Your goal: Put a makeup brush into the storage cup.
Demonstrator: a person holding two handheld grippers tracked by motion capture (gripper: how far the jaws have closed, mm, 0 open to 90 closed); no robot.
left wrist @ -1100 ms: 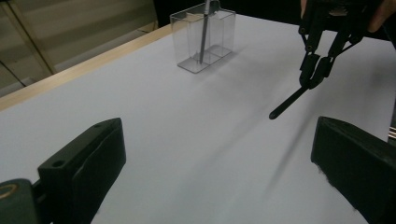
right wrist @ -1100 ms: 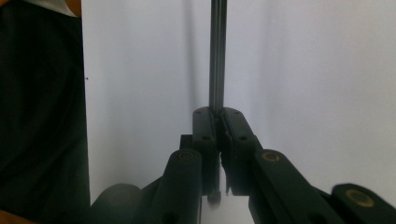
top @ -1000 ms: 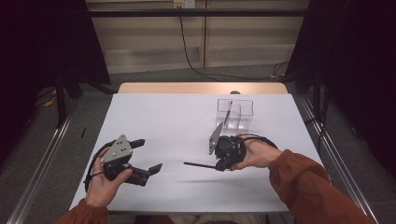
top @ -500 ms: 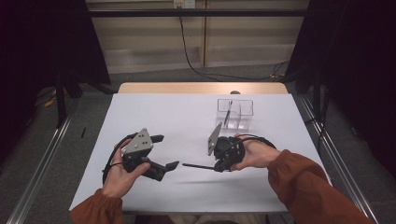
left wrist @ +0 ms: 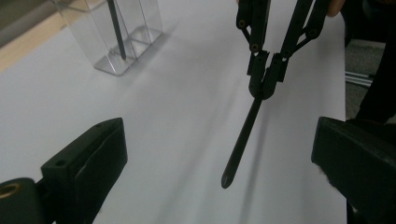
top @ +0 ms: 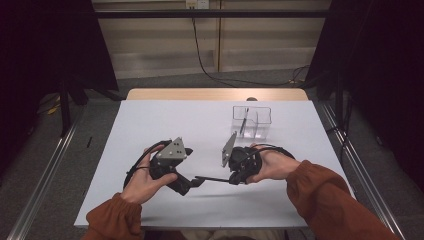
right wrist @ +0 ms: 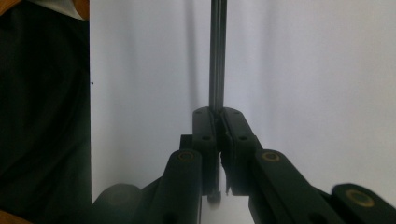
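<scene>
A thin black rod (top: 212,178) lies level above the white table (top: 165,125), and my right gripper (top: 231,178) is shut on its end. In the right gripper view the rod (right wrist: 217,51) runs straight up from the pinched jaws of the right gripper (right wrist: 217,122). My left gripper (top: 193,184) is open just left of the rod's free tip. In the left gripper view the rod (left wrist: 243,136) points down between the wide-apart jaws of the left gripper (left wrist: 219,184), without touching either. A clear divided container (top: 251,122) behind the right hand holds a second black rod (top: 243,121).
The container (left wrist: 116,42) stands at the upper left of the left gripper view, with its rod (left wrist: 116,30) leaning inside. White table stretches to the left and in front of both hands. Metal rails (top: 45,170) run along the floor on both sides.
My left gripper has moved right and slightly toward the near edge, so its open jaws now sit at the rod's free tip. The right gripper has held still with the rod.
</scene>
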